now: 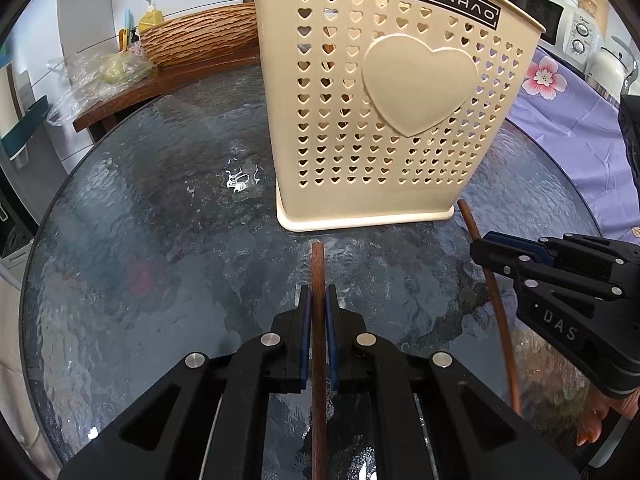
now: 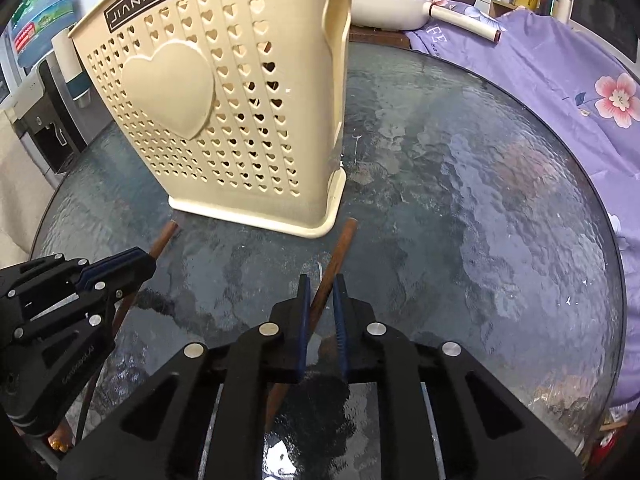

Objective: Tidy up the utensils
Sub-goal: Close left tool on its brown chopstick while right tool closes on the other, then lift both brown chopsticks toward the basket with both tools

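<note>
Chopsticks: two brown sticks, one per gripper, both over the glass table (image 1: 140, 240), tips pointing at the base of the cream heart-perforated holder (image 1: 380, 100). Left gripper (image 1: 319, 300) clamped on the left chopstick (image 1: 318, 264), pads tight on both sides. Right gripper (image 2: 322, 292) closed on the right chopstick (image 2: 340, 248), which runs diagonally between the pads. Left view only: wooden basin (image 1: 200, 36), soap bottle (image 1: 150, 16), microwave (image 1: 560, 20). Right view only: holder's side handle (image 2: 338, 40), white pan (image 2: 388, 4), water dispenser (image 2: 48, 120). Purple floral cloth (image 2: 560, 72) in both.
</note>
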`<state>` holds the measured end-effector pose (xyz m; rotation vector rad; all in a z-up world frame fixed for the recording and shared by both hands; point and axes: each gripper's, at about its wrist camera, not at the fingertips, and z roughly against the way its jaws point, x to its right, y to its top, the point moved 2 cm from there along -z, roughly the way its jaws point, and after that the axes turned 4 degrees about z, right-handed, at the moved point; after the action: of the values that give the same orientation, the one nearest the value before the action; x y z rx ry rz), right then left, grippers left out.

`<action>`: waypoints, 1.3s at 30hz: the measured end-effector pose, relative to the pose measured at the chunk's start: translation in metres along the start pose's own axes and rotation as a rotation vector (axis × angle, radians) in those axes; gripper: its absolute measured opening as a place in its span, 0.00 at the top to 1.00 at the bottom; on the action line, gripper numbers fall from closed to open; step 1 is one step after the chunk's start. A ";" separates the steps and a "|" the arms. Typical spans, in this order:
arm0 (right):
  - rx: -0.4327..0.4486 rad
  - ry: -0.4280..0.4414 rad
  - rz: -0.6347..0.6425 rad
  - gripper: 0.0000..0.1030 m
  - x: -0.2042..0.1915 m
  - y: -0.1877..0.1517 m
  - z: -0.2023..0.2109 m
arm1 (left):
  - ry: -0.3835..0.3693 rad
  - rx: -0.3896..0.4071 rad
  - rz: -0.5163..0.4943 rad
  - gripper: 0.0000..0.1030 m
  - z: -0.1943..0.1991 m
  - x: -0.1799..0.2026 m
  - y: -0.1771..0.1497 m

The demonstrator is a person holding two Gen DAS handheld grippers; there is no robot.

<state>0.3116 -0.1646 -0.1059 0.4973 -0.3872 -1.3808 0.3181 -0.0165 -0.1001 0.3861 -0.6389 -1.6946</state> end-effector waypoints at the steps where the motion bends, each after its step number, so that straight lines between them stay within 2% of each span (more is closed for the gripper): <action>1: 0.002 0.004 0.002 0.90 0.002 0.000 0.000 | 0.001 0.000 -0.003 0.93 0.000 0.001 0.000; 8: -0.003 0.030 -0.025 0.92 0.014 -0.005 0.003 | 0.003 -0.001 -0.010 0.93 0.002 0.003 -0.003; 20: 0.055 0.116 -0.143 0.93 0.034 -0.011 0.011 | -0.021 0.010 0.032 0.94 0.005 0.001 -0.002; 29: 0.157 0.205 -0.179 0.93 0.038 -0.006 0.038 | -0.040 0.055 0.046 0.94 0.024 0.001 0.005; 35: 0.257 0.312 -0.178 0.93 0.037 0.001 0.077 | -0.071 0.117 0.057 0.94 0.052 -0.002 0.012; 39: 0.311 0.341 -0.156 0.93 0.034 0.003 0.100 | -0.106 0.161 0.060 0.94 0.073 0.000 0.019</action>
<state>0.2655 -0.2090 -0.0217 1.0210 -0.2880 -1.3594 0.2909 -0.0043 -0.0306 0.3894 -0.8602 -1.6193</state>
